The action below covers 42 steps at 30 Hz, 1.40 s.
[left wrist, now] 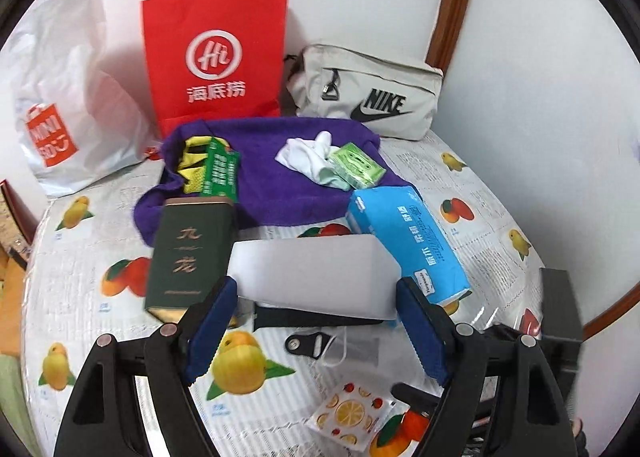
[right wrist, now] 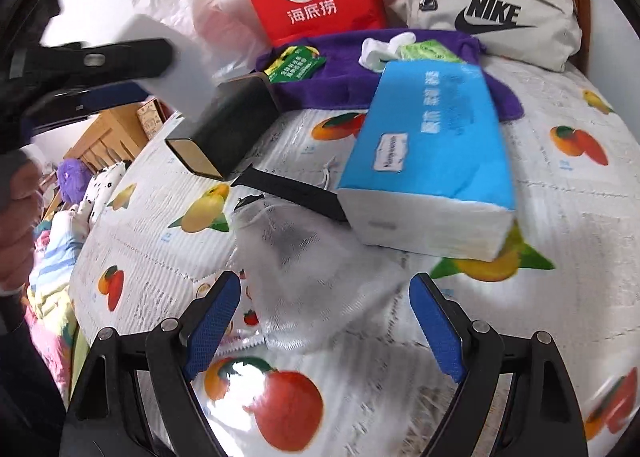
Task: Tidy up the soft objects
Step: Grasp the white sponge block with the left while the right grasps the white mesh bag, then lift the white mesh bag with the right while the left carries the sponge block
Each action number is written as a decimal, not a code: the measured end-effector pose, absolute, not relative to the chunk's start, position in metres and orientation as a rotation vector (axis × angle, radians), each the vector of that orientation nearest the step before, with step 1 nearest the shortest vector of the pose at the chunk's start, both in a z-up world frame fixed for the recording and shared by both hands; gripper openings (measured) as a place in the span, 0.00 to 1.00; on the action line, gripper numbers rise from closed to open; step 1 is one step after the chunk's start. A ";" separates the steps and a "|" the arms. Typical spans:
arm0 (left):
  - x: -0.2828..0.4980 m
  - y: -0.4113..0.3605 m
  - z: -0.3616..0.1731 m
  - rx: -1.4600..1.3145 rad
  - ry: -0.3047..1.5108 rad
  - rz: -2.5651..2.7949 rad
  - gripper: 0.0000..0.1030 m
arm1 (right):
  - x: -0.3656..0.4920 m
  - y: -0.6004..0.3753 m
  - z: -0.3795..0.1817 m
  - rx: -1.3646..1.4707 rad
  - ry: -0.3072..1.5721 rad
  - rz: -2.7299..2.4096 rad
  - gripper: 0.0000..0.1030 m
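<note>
Left wrist: gripping white block [left wrist: 312, 269] with left gripper [left wrist: 316, 285], pads pressing on both of its ends. Seeing red paper bag [left wrist: 216, 57] at 11 o'clock, white plastic bag [left wrist: 72, 105] at 9, zipped beige pouch [left wrist: 368, 93] at 1; not seeing inside any of them. Seeing purple towel [left wrist: 280, 185] at 12, carrying white sock [left wrist: 304, 155] and green tissue pack [left wrist: 356, 167].

Right wrist: holding right gripper [right wrist: 324, 285] wide apart over mesh pouch [right wrist: 304, 269], pads not touching it. Seeing something dark through the mesh. Seeing blue tissue pack [right wrist: 432, 137] at 1.
</note>
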<state>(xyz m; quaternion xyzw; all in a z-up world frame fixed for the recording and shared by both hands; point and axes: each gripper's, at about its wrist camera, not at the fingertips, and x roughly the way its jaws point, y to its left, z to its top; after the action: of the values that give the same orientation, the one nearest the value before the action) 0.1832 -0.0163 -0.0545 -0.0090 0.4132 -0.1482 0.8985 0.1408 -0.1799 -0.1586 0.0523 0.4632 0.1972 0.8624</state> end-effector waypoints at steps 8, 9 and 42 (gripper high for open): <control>0.166 0.003 -0.053 -0.044 0.838 -0.268 0.77 | 0.140 -0.157 -0.171 0.000 0.928 0.398 0.85; 0.165 0.006 -0.053 -0.052 0.837 -0.262 0.77 | 0.139 -0.154 -0.172 -0.027 0.920 0.393 0.83; 0.157 0.023 -0.065 -0.110 0.844 -0.261 0.77 | 0.100 -0.208 -0.162 -0.083 0.977 0.304 0.72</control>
<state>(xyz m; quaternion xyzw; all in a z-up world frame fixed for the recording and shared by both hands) 0.1572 0.0232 -0.0649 -0.0532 0.4082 -0.1261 0.9026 0.0996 -0.2076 -0.1619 -0.0398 0.4672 0.1454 0.8712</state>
